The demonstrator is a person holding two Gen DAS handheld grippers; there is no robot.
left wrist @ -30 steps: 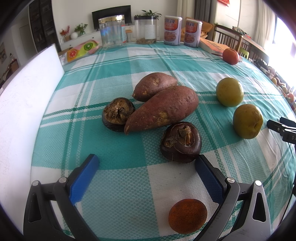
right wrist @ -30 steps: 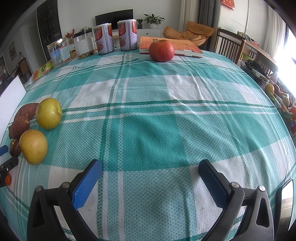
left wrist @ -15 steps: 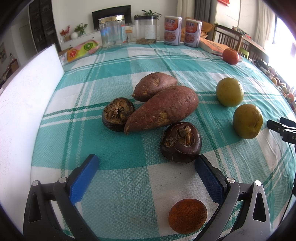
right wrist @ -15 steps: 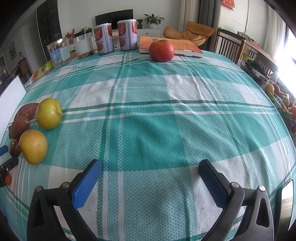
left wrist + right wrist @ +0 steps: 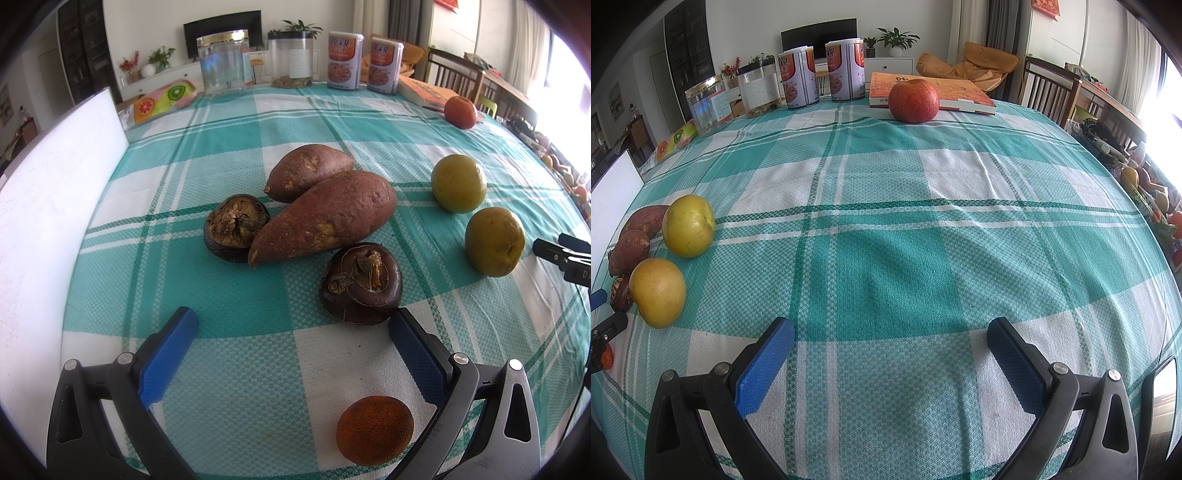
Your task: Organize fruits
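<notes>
A teal-and-white plaid tablecloth carries 2 reddish-brown sweet potatoes, 2 yellow-green citrus fruits and a small orange mandarin. The red apple sits against an orange-covered book.

Left gripper: two black moulded finger arms at the lower left and lower right of the frame, each with a triangular cut-out and two silver screw heads. Blue textured pads line the inner finger faces. Right gripper: identical construction, with black arms, silver screws and blue ribbed pads in the lower corners.
</notes>
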